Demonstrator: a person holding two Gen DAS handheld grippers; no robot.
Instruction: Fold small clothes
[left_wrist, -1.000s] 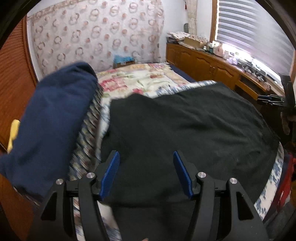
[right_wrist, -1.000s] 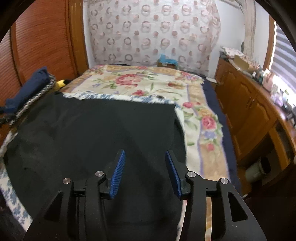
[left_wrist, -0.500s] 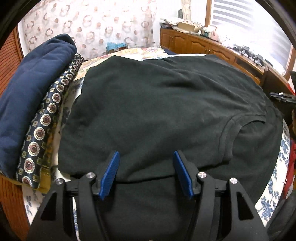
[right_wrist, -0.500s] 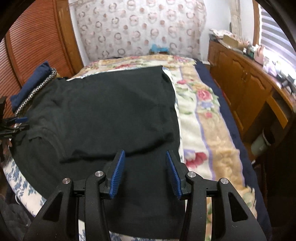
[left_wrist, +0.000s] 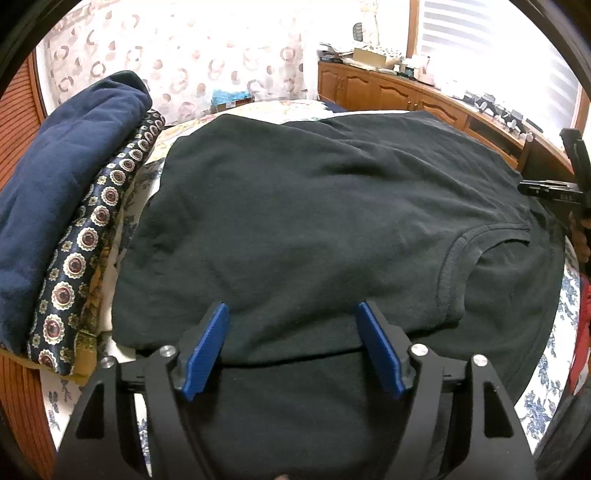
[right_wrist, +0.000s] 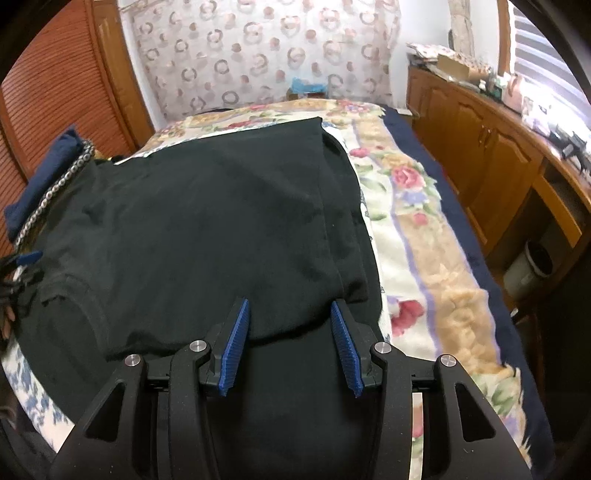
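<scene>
Since a second ago both grippers have dropped toward the bed and the black shirt (left_wrist: 314, 221) has come down with them: what hung as a raised sheet then now lies folded over itself, its doubled edge running just ahead of both sets of fingers. We see the left gripper (left_wrist: 291, 347) with its jaws opening, blue pads standing clear of the cloth, so nothing is pinched there. The right gripper (right_wrist: 291, 343) sits with its jaws partly apart, the fold's edge between the pads but not squeezed, as far as we can make out; it looks released too. The shirt covers the near end of the bed (right_wrist: 424, 229), its long axis running away from us toward the patterned curtain (right_wrist: 258, 55), with the collar (left_wrist: 454, 266) lying toward the right of the left view. The folded stack (left_wrist: 62, 206) of navy and patterned cloth sits just beside the shirt at the bed's left edge. What matters next, we reckon, is that the folded edge lies crosswise directly under both grippers, each about equally near its own end, so another fold would start from the side edges, the right one lying close to the right gripper.
</scene>
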